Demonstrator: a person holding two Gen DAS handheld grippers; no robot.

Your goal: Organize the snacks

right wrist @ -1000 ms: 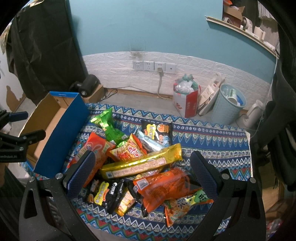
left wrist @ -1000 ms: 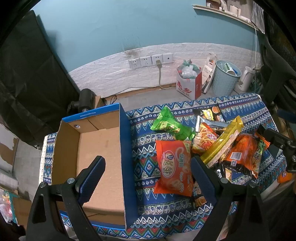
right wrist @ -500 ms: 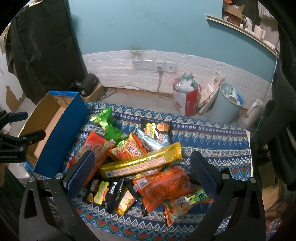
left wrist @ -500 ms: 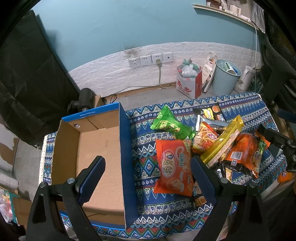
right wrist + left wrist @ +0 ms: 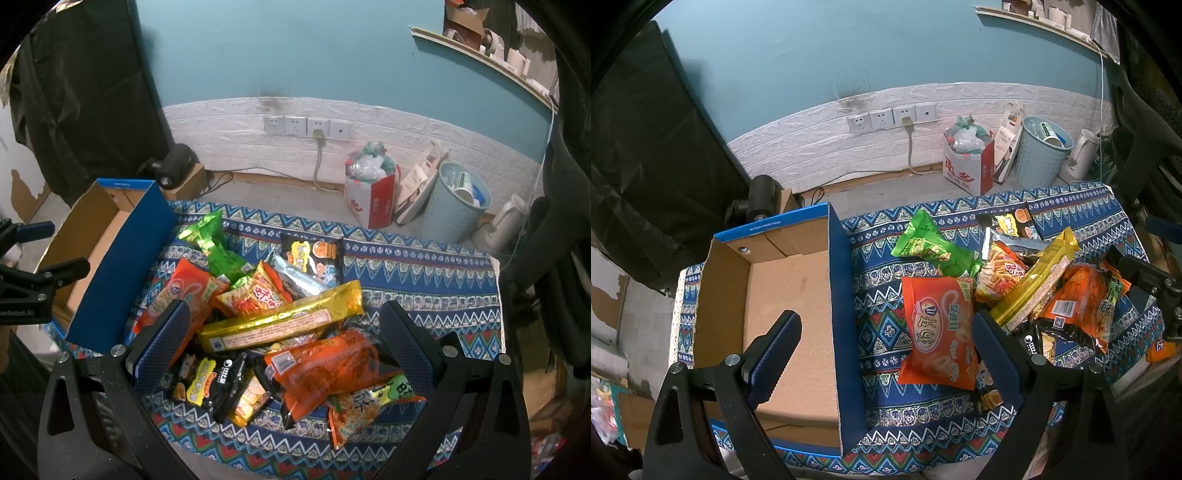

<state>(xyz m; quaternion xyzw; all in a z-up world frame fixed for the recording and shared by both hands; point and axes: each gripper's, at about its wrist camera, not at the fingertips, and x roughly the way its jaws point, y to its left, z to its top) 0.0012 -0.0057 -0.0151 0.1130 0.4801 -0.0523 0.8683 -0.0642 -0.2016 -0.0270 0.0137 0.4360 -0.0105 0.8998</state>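
An empty cardboard box [image 5: 786, 302] with blue outer walls [image 5: 122, 273] stands at the left of the patterned cloth. Right of it lies a heap of snack packs: an orange-red bag [image 5: 938, 332], a green bag [image 5: 931, 251], a long yellow pack [image 5: 280, 325], an orange pack [image 5: 325, 369] and a black pack [image 5: 310, 254]. My left gripper [image 5: 886, 332] hangs open above the box's right wall, one finger over the box, the other over the orange-red bag. My right gripper [image 5: 284, 332] is open above the heap. Neither holds anything.
The cloth-covered table [image 5: 424, 280] ends close behind the snacks. Beyond it on the floor stand a red-and-white bag [image 5: 369, 192], a pale blue bin [image 5: 454, 203] and a white kettle [image 5: 506, 221]. A black camera-like device [image 5: 761, 195] sits behind the box.
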